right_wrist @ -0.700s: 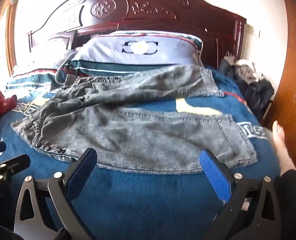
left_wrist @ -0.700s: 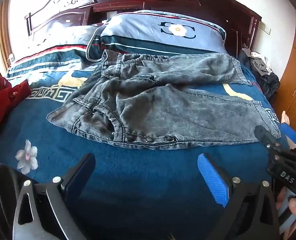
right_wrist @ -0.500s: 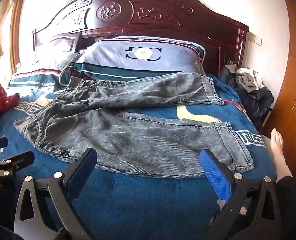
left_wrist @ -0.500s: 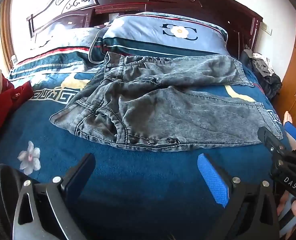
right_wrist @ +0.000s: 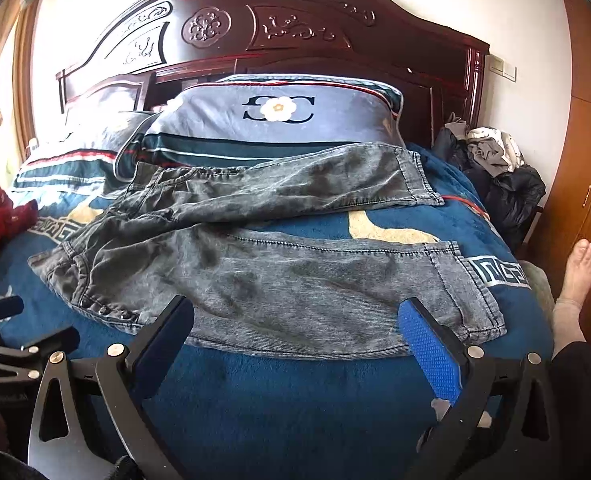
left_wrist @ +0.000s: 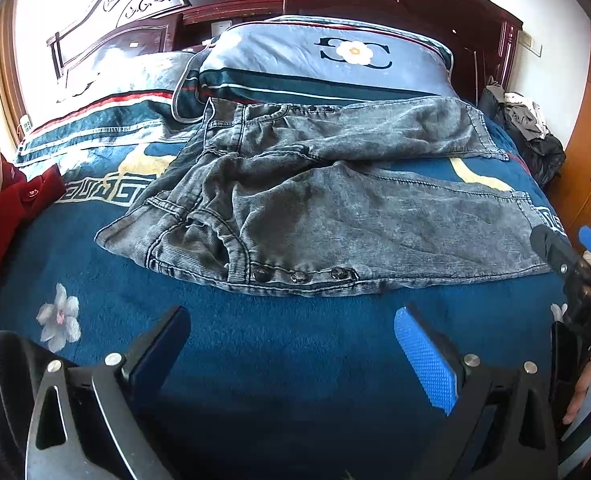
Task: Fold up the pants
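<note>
Two grippers, left gripper (left_wrist: 291,344) and right gripper (right_wrist: 297,340), both spread wide and grasping nothing, poised above the blue blanket (left_wrist: 279,360). The grey pants (left_wrist: 335,216) lie unfolded across the bed just beyond them, waistband at left, legs running right, one leg reaching the pillow (right_wrist: 279,120).

You see grey acid-washed denim pants (left_wrist: 335,208) on a deep blue blanket (left_wrist: 279,344) with a white flower and a cream key-pattern border. The pillow (right_wrist: 279,120) is pale blue with teal stripes. The headboard (right_wrist: 279,28) is dark red carved wood.
</note>
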A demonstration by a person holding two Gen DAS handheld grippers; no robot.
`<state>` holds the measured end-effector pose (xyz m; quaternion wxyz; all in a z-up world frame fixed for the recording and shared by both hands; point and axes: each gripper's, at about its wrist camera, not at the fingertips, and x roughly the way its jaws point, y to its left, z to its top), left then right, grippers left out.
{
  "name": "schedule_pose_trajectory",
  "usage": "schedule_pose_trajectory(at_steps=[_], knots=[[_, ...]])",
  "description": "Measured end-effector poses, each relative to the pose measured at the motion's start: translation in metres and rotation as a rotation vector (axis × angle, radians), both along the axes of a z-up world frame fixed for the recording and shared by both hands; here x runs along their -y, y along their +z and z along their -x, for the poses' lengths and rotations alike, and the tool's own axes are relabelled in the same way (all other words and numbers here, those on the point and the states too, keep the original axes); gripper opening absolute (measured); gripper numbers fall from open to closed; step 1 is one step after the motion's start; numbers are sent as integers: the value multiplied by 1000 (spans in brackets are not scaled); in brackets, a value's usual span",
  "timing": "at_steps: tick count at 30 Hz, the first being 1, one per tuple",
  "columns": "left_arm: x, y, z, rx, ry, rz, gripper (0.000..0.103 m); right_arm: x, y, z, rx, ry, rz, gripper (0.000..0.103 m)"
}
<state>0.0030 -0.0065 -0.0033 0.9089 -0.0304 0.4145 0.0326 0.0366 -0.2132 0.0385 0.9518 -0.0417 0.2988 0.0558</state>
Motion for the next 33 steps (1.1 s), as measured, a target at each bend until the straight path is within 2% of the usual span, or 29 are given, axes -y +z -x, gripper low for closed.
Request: schedule_pose_trajectory(at_steps=[6, 11, 17, 33], knots=[[0, 1, 0, 23, 1, 2, 103, 2, 0, -1, -1, -8, -8, 103], [-3, 3, -1, -5, 17, -4, 103, 4, -1, -3, -9, -13, -4, 103], [-8, 4, -2, -23, 37, 19, 103, 5, -3, -4, -18, -12, -2, 103], [-26, 4, -3, 18, 104, 89, 103, 6, -16, -12, -83, -16, -25, 103]])
